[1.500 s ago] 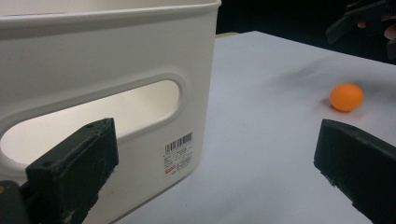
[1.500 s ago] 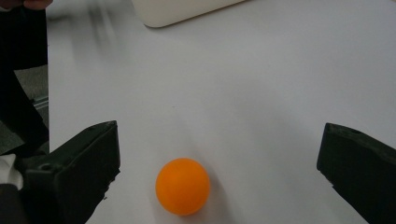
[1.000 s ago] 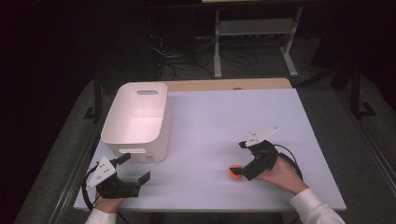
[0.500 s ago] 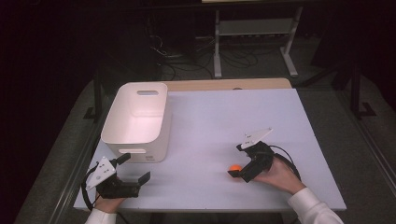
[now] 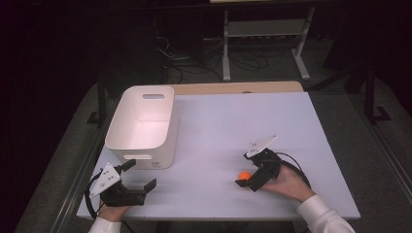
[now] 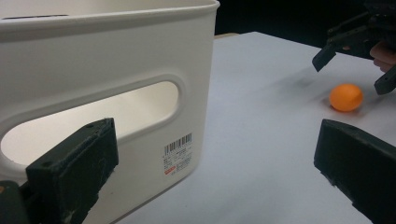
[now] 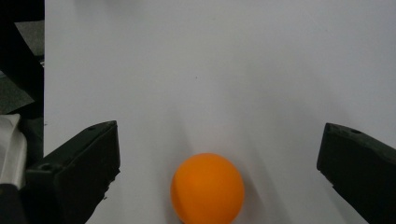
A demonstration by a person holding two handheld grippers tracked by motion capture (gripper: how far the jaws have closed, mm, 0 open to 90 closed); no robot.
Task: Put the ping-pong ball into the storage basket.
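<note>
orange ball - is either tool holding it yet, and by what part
Nothing is held. The small round orange ball lies on the table between the open jaws of the right tool, untouched. The left tool is open and empty.

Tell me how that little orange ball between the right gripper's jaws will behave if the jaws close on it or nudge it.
The orange ball is round and sits free on the smooth white table, so a nudge would probably send it rolling. It looks like a light hollow ball, likely easy to lift. The right gripper has flat jaws, wide open either side; an off-centre squeeze might squirt it out.
</note>
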